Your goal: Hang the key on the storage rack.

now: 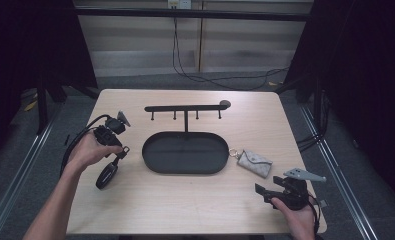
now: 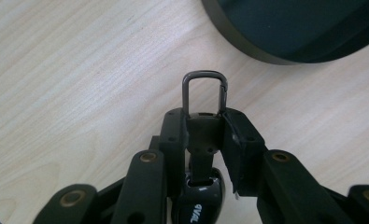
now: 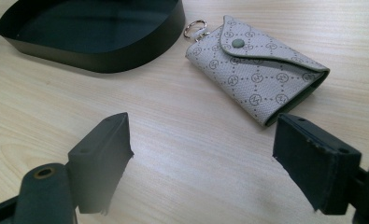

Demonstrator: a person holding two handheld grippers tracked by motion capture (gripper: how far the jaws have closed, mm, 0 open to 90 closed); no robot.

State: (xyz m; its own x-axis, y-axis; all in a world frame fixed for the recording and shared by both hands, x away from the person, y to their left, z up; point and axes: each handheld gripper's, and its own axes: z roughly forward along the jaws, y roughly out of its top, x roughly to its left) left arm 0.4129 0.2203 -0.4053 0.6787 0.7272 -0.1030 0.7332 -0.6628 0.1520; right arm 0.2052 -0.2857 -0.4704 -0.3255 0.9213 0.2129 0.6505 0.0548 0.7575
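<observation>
My left fingers pinch the key fob by its clasp, left of the tray – it could twist loose. My right fingers spread, short of the pouch.

High view looks forward and down over the whole desk; both gripper views sit low and close along their fingers, each catching the black oval tray at frame top.
</observation>
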